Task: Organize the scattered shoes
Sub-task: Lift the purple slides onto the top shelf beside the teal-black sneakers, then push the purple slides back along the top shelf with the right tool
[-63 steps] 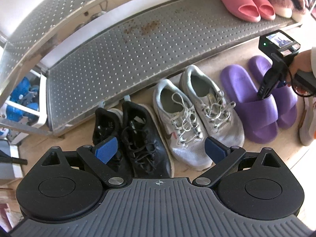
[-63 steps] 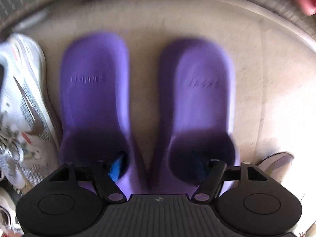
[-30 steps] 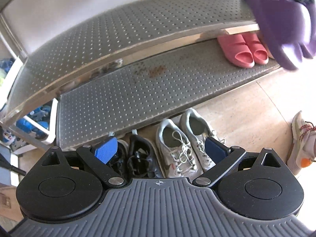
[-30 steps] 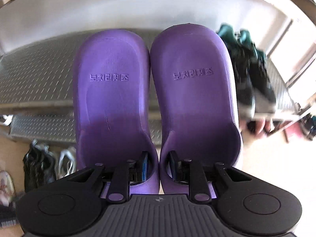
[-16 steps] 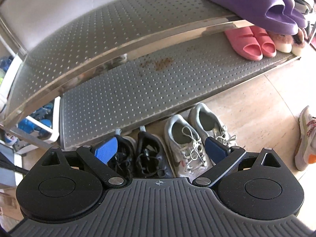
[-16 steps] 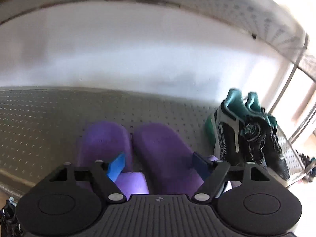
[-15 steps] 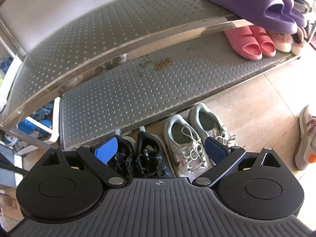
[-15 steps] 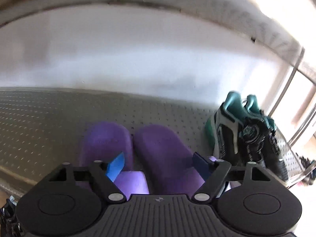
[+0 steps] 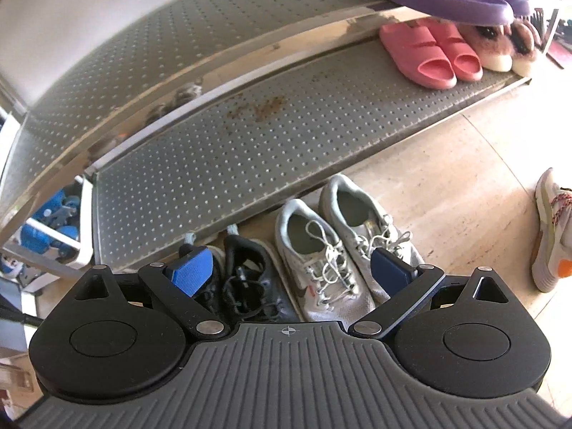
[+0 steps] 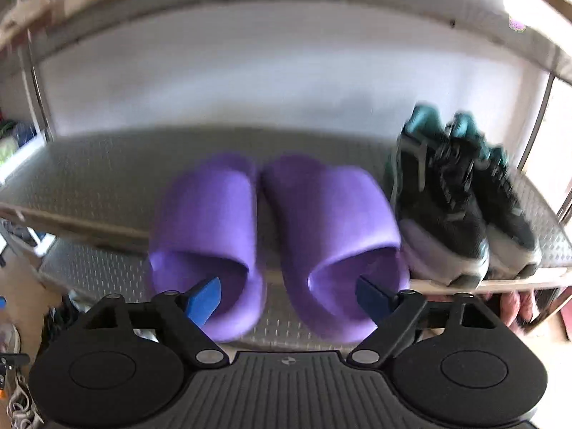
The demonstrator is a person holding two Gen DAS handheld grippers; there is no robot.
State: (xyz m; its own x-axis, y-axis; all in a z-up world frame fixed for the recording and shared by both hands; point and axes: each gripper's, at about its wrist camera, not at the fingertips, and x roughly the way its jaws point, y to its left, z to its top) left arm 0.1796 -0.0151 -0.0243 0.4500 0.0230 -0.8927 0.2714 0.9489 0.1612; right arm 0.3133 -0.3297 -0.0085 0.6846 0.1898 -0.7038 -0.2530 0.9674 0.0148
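Right wrist view: the right tongs (image 10: pixel 287 295) stood just in front of the pair of purple foam slide sandals (image 10: pixel 275 228), their blue pads wide apart and widening further, pressing on neither sandal. The sandals lay side by side on the perforated grey metal upper shelf (image 10: pixel 107 175), heels jutting past its front edge, with a pair of black-and-teal sneakers (image 10: pixel 461 200) just beside them on the right. Left wrist view: the left tongs (image 9: pixel 287 271) were apart and empty, poised above the pair of black lace-up sneakers (image 9: pixel 246 282) and the pair of grey-white laced running shoes (image 9: pixel 339 246), both on the beige tiled floor (image 9: pixel 447 178) at the foot of the shelf. A pair of pink slides (image 9: pixel 429 53) and fluffy slippers (image 9: pixel 500 46) occupied the lower shelf (image 9: pixel 250 150) beneath the sandals. A stray white-and-orange trainer (image 9: pixel 550 228) lay well apart on the floor. Judged risk: because the heels overhang the upper shelf edge, a withdrawing pad could snag a strap and drag a sandal off. The loose laces of the running shoes could also slip from a shallow grip.
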